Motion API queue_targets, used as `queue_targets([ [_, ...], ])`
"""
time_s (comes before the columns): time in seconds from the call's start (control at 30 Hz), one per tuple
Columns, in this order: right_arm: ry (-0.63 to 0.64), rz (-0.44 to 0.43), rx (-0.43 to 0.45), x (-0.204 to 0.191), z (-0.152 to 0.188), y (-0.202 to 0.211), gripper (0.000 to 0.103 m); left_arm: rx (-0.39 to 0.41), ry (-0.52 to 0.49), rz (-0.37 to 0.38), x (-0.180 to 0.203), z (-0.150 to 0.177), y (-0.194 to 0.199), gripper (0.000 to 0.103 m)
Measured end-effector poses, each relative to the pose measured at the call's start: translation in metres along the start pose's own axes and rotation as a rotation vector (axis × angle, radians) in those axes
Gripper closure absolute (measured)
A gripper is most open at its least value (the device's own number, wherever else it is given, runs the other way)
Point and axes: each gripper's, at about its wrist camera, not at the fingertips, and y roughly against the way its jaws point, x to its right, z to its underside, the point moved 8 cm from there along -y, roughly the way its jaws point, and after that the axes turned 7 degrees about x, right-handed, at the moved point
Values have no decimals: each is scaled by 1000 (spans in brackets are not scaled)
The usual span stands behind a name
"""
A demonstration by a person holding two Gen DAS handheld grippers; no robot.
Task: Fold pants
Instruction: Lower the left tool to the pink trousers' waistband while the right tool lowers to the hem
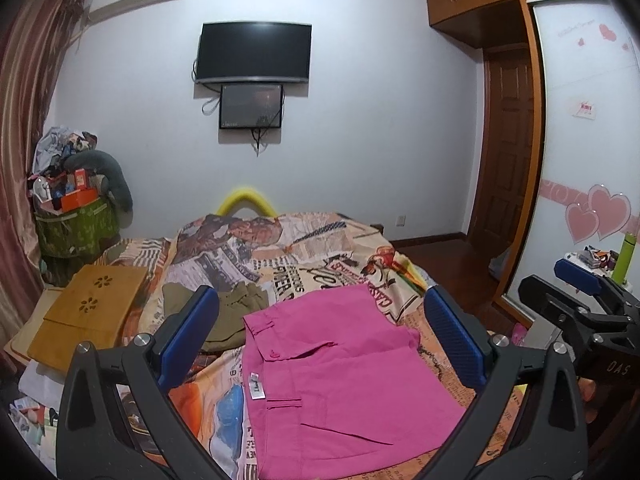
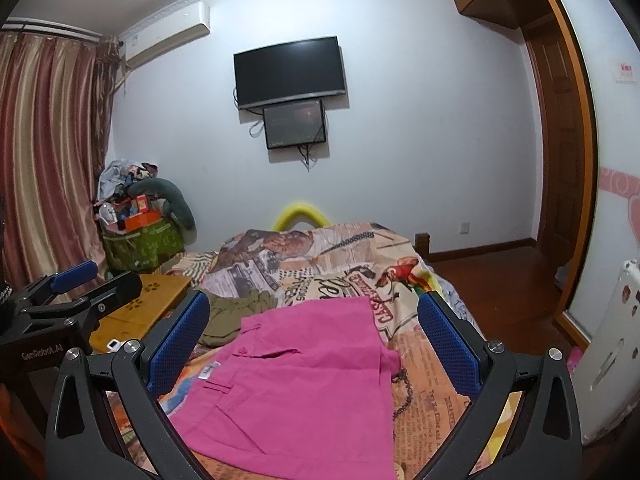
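The pink pants (image 1: 340,380) lie folded flat on the patterned bedspread (image 1: 280,256), waistband and white label to the left. They also show in the right wrist view (image 2: 296,384). My left gripper (image 1: 320,336) is open and empty, raised above the pants. My right gripper (image 2: 316,340) is open and empty too, held above them. The right gripper shows at the right edge of the left wrist view (image 1: 580,300), and the left gripper shows at the left edge of the right wrist view (image 2: 76,284).
An olive garment (image 1: 236,312) lies crumpled just beyond the pink pants. A wooden lap tray (image 1: 88,312) rests on the bed's left side. A cluttered green bag (image 1: 76,224) stands by the curtain. A wardrobe (image 1: 592,160) and door (image 1: 508,148) are to the right.
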Motion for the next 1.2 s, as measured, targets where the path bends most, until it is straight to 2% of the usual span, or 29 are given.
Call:
queue_targets([
  [0.2, -3, 32, -79, 22, 23, -29, 0, -113, -6, 3, -8, 20, -46, 0],
  [0.3, 1, 52, -144, 39, 40, -50, 0, -181, -6, -50, -22, 37, -72, 0],
  [0.5, 36, 99, -271, 68, 69, -82, 0, -324, 39, -76, -49, 71, -126, 0],
  [0.63, 33, 83, -348, 80, 89, -102, 0, -413, -3, -138, -65, 102, -158, 0],
  [0.8, 28, 43, -465, 89, 120, -127, 0, -531, 1, -122, -77, 138, -188, 0],
  [0.97, 4, -3, -564, 95, 149, -149, 0, -614, 12, -88, -85, 164, -205, 0],
  [1.17, -42, -36, -620, 102, 168, -172, 1, -729, 47, -115, -101, 196, -220, 0],
  [1.2, -52, -44, -624, 101, 170, -175, 2, -744, 56, -105, -102, 201, -222, 4],
])
